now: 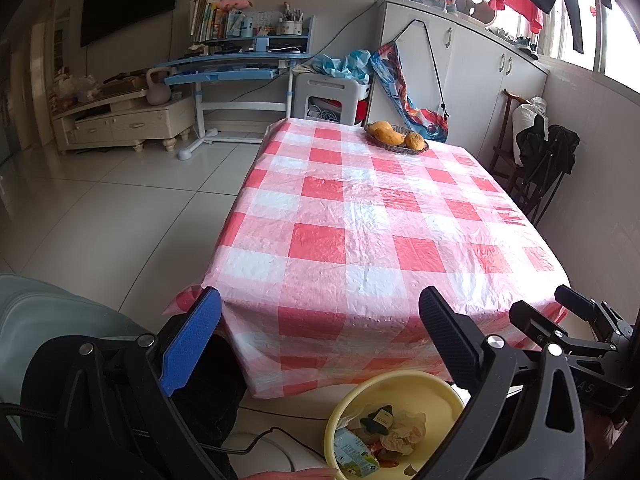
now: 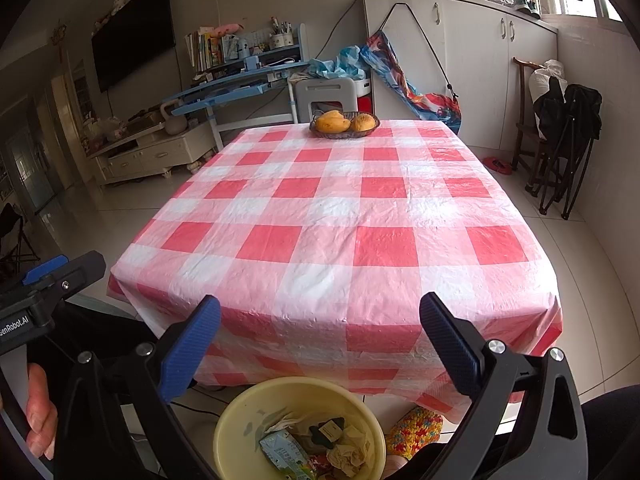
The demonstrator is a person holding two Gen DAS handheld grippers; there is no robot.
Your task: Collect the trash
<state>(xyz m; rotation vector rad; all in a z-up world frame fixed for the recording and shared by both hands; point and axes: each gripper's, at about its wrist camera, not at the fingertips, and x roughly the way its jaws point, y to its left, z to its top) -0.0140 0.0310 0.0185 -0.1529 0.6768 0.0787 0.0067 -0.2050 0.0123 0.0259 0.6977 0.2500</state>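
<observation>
Red-checked table (image 2: 336,216), fruit basket (image 2: 344,123) at twelve o'clock.
Beyond: blue desk (image 2: 236,88) and television (image 2: 134,32) at ten o'clock, white cupboards (image 2: 472,60) at one o'clock.

both grippers, left (image 1: 320,344) and right (image 2: 320,348), hang side by side, fingers spread, empty.

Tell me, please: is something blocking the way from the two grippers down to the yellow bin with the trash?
Nothing visible blocks it. The yellow bin stands open-topped on the floor just below the left gripper and right gripper, both open and empty.
</observation>
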